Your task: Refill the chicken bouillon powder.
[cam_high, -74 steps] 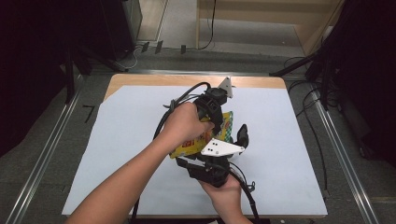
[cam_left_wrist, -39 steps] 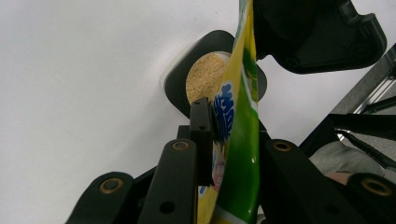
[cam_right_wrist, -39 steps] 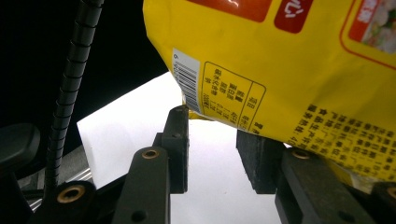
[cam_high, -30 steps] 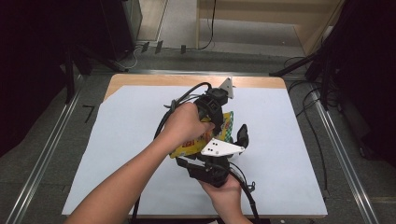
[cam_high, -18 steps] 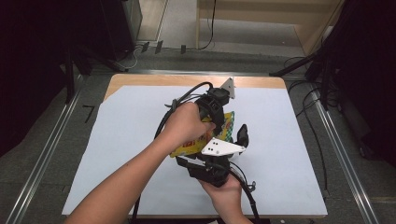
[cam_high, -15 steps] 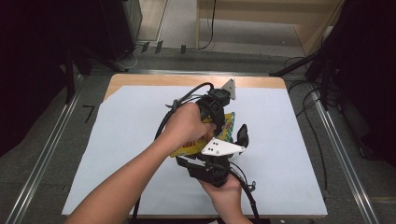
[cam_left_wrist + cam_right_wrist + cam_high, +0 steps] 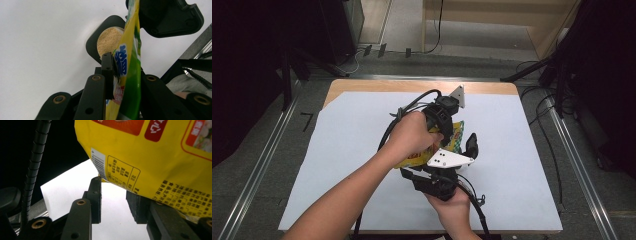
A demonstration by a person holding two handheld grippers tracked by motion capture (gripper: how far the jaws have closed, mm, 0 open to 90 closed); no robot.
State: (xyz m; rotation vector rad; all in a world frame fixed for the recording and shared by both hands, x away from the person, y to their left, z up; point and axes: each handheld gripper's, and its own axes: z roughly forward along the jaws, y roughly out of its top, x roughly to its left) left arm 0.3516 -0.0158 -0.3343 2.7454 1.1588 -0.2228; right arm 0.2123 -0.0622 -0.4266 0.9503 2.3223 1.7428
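Left gripper [image 7: 117, 75] pinches the yellow-green packet [image 7: 130, 65] edge-on; jaws narrow, pads pressing both faces. In the left gripper view a black dish [image 7: 93, 42] sits upper centre on the white sheet, filled with pale crumbly powder [image 7: 108, 41], with the packet's top edge right over it. Looks like the pour is mostly done: dish holds a good layer, packet tilted over it. Left, as I read it: shake out the rest, put the packet down.

Right gripper [image 7: 113, 200]: jaws partway apart, packet [image 7: 150, 152] corner lying over them in the right gripper view. Far pad [image 7: 136, 206] is tucked under the packet, near pad [image 7: 96, 195] stands off it. Can't tell if it actually grips.

High view: both hands bunched mid-frame, packet [image 7: 452, 137] between them, right hand [image 7: 447, 200] low centre, left hand [image 7: 412, 135] above it. White sheet [image 7: 522, 165] has plenty of bare room left and right. Table edge [image 7: 412, 85] at top is well off. Cables trail near the hands; watch snagging.
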